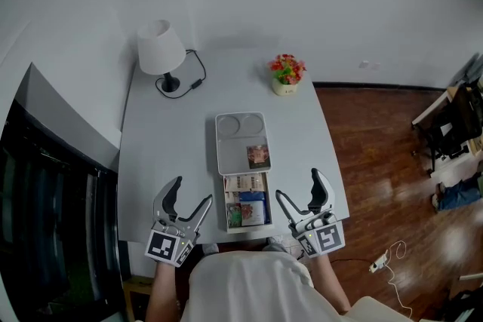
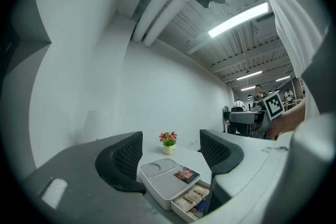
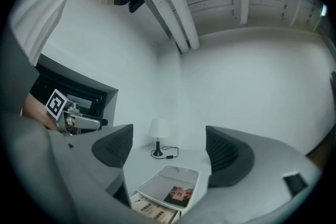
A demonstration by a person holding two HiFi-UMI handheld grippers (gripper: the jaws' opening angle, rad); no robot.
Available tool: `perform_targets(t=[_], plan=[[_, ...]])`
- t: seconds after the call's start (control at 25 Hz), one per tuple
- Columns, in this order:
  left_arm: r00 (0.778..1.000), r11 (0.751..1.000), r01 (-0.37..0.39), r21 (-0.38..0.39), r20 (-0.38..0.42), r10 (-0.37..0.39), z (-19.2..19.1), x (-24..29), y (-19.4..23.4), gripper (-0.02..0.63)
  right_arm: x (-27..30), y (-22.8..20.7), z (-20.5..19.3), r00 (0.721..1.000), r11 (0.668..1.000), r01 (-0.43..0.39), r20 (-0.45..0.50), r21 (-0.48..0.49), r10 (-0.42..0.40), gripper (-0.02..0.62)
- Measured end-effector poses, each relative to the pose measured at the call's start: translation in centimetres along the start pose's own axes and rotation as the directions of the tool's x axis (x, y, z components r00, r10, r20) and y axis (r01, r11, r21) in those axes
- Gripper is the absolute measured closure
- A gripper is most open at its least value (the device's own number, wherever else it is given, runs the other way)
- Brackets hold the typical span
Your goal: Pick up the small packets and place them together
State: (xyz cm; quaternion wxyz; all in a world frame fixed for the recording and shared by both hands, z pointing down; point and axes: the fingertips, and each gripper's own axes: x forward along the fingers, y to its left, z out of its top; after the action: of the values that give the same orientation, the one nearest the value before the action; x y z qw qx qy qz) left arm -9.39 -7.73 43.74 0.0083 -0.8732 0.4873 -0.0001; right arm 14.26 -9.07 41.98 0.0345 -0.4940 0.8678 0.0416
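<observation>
A white tray-topped box [image 1: 234, 154] sits mid-table with its drawer [image 1: 247, 210] pulled out toward me. One small reddish packet [image 1: 258, 156] lies on the tray's near right corner. Several packets [image 1: 245, 185] fill the drawer. My left gripper [image 1: 190, 200] hovers open left of the drawer, nothing between its jaws. My right gripper [image 1: 300, 193] is open and empty right of the drawer. In the left gripper view the tray [image 2: 165, 182] and packet [image 2: 186, 174] show between the jaws. The right gripper view shows the tray [image 3: 168, 184] and packet [image 3: 179, 195] too.
A white table lamp [image 1: 161, 54] with a black cord stands at the far left of the table. A small pot of flowers [image 1: 286, 75] stands at the far right. The table edge drops to wooden floor [image 1: 377, 162] on the right.
</observation>
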Motion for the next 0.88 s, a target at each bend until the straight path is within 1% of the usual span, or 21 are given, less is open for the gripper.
perform_targets(t=[0.12, 0.28, 0.4, 0.52, 0.6, 0.68, 0.72, 0.8, 0.88], plan=[[1.000, 1.000, 0.004, -0.001, 0.006, -0.004, 0.2, -0.4, -0.4, 0.267, -0.5, 0.7, 0.0, 1.000, 1.000, -0.010, 0.001, 0.018, 0.010, 0.186], [1.000, 1.000, 0.020, -0.005, 0.002, -0.020, -0.1, -0.7, -1.0, 0.264, -0.3, 1.3, -0.1, 0.999, 0.998, -0.052, -0.010, 0.034, 0.052, 0.186], [1.000, 1.000, 0.026, 0.005, -0.012, -0.026, -0.5, -0.7, -1.2, 0.264, -0.1, 1.8, -0.1, 0.994, 0.994, -0.107, -0.015, 0.016, 0.107, 0.186], [0.999, 0.999, 0.032, -0.017, -0.005, -0.032, -0.5, -0.8, -1.3, 0.265, 0.0, 2.2, -0.9, 0.987, 0.988, -0.152, -0.062, -0.017, 0.150, 0.187], [0.999, 0.999, 0.037, -0.025, -0.003, -0.037, -0.6, -0.7, -1.3, 0.264, 0.1, 2.5, -1.8, 0.978, 0.983, -0.185, -0.105, -0.019, 0.182, 0.187], [0.999, 0.999, 0.041, -0.021, -0.010, -0.042, -0.7, -0.5, -1.3, 0.264, 0.1, 3.1, -3.0, 0.960, 0.971, -0.237, -0.152, -0.008, 0.234, 0.191], [0.999, 0.999, 0.045, -0.018, -0.018, -0.045, -0.8, -0.5, -1.3, 0.264, 0.0, 3.4, -3.7, 0.947, 0.963, -0.270, -0.183, -0.002, 0.265, 0.209], [0.998, 0.999, 0.052, -0.010, -0.034, -0.052, -1.2, -0.3, -1.4, 0.264, 0.0, 4.2, -5.6, 0.909, 0.942, -0.335, -0.262, 0.003, 0.324, 0.213], [0.997, 0.998, 0.058, -0.007, -0.047, -0.058, -1.4, -0.2, -1.5, 0.264, 0.1, 4.9, -7.9, 0.862, 0.921, -0.390, -0.348, 0.011, 0.369, 0.213]])
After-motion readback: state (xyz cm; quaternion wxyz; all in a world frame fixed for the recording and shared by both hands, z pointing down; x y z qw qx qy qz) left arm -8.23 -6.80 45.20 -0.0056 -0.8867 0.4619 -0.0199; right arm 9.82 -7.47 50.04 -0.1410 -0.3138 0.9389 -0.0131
